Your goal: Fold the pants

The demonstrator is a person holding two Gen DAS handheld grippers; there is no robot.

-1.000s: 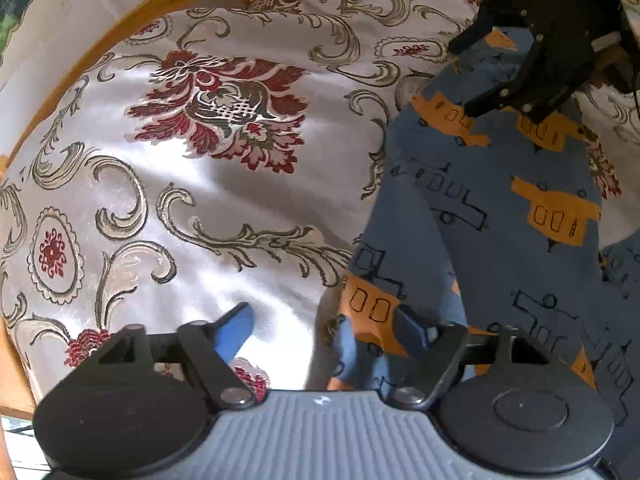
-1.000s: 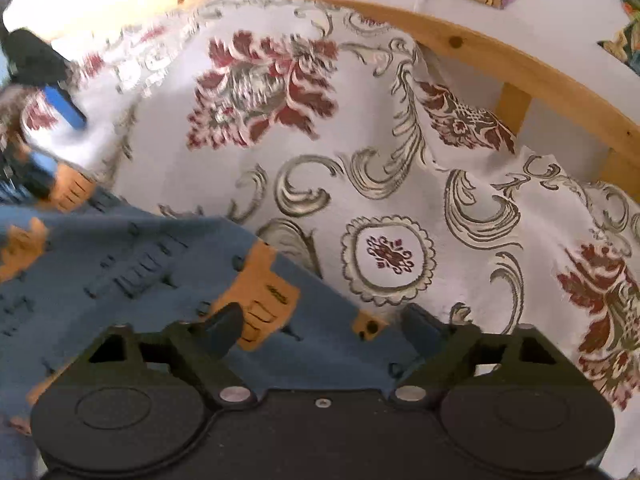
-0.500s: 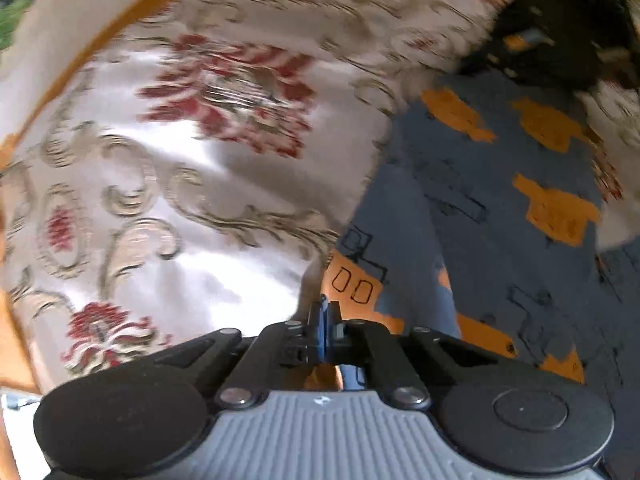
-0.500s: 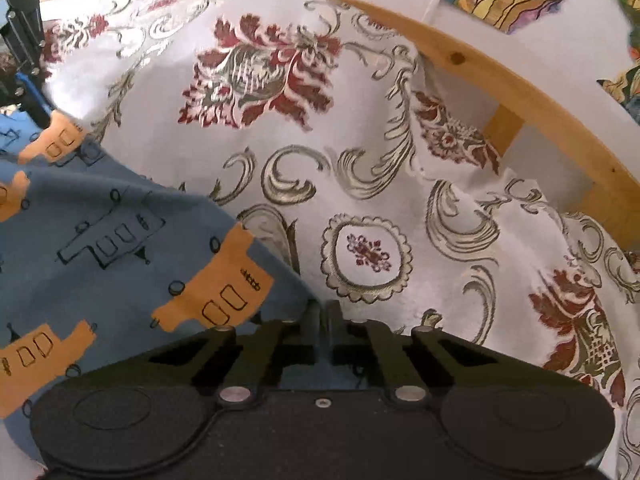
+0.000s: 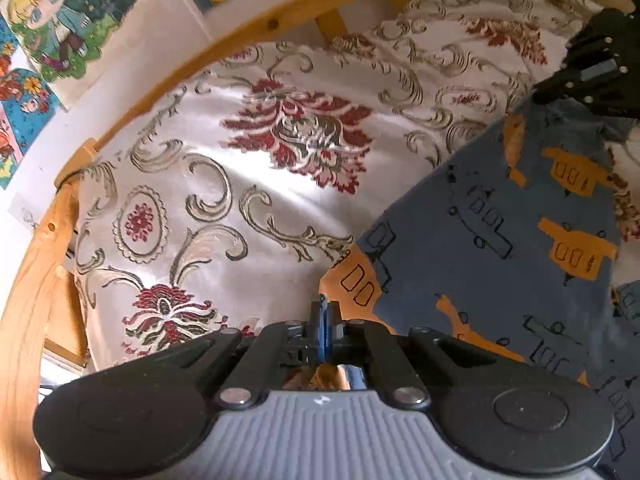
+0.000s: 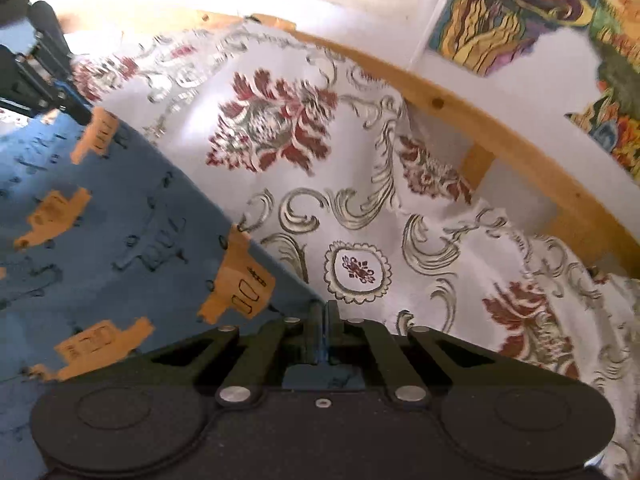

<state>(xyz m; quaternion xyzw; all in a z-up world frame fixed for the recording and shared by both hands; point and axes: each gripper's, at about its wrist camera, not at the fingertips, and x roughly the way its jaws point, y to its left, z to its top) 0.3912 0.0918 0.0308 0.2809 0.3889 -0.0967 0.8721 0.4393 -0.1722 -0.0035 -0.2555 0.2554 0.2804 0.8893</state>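
Cream bedspread (image 5: pixel 248 184) with red floral scrolls covers a bed framed in pale wood (image 5: pixel 36 280). Over it hang the blue pants (image 5: pixel 492 240) with orange vehicle prints, stretched between the two grippers. Left gripper (image 5: pixel 323 320) is pinched closed on one corner, right gripper (image 6: pixel 323 320) clamped on another.

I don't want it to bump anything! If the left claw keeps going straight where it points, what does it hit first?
Probably the flowery bedspread. The left claw, shut on the blue pants, points across it toward the wooden bed rail; depth is unclear.
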